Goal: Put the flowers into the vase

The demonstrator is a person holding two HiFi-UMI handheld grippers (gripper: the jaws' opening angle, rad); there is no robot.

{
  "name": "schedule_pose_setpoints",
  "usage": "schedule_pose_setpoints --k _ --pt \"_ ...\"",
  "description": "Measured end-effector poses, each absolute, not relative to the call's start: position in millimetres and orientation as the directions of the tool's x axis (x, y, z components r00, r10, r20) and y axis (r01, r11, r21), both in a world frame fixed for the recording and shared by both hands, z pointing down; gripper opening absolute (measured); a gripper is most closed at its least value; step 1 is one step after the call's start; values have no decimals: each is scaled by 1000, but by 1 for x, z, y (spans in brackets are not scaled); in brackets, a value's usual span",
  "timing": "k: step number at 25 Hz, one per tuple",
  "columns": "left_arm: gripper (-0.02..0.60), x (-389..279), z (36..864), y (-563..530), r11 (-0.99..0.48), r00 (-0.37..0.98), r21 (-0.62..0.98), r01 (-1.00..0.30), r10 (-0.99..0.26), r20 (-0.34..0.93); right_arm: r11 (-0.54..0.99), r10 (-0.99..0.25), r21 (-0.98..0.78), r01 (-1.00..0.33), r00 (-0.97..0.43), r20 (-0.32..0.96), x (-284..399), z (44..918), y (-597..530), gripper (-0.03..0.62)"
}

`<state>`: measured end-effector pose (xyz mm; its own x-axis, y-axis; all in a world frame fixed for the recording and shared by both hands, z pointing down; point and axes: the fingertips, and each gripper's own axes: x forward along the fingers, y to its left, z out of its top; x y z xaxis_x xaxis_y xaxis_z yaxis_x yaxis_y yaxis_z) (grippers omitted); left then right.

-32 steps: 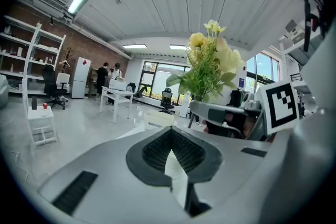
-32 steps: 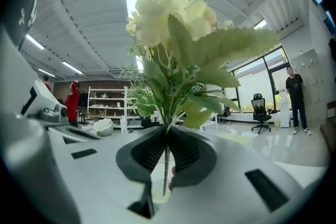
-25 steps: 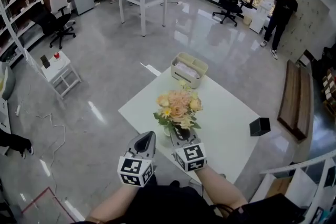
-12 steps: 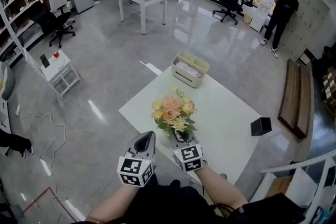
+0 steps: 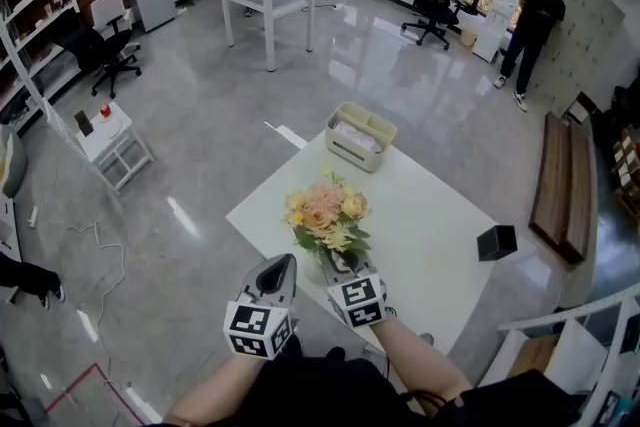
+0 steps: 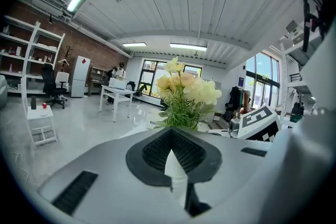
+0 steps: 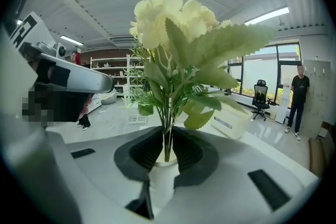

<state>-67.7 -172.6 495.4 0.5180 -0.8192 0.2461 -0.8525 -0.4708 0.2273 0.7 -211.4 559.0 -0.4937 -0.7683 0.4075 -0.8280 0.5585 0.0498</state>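
Flowers (image 5: 325,213) stand with their stems down in the white vase (image 7: 167,161), near the table's (image 5: 430,215) near edge. The right gripper (image 7: 167,145) is opening, stems between its jaws and pads clear of them. It should widen fully, then back straight off, or the leaves may snag and tip the vase. The left gripper (image 6: 171,139) hangs closed and empty by that edge. The table is white and smooth, with a beige box (image 5: 361,134) at its far corner; around it are polished grey floor, desks, chairs.

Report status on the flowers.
Left gripper shut, empty. Right gripper jaws opening, peach-and-cream flower bouquet stems between them, down in white vase. Nothing blocking.
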Motion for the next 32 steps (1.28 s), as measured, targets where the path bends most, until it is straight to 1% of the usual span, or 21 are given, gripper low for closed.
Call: schedule_pose_setpoints --k 5,16,26,32 --pt "5 -71 496 -173 -471 519 228 -852 -818 247 571 -737 69 -818 -474 482 -2 561 -212 64" --pt "5 -72 494 -176 -473 520 228 -851 -818 246 628 -634 90 -773 -441 635 -1 561 -209 104" --pt "5 -63 492 -179 -483 529 226 -846 -814 241 657 -613 110 -746 -442 655 8 552 -201 104" --pt "5 -53 489 -179 -502 545 221 -836 -806 231 656 -599 54 -753 -475 645 22 544 -186 104"
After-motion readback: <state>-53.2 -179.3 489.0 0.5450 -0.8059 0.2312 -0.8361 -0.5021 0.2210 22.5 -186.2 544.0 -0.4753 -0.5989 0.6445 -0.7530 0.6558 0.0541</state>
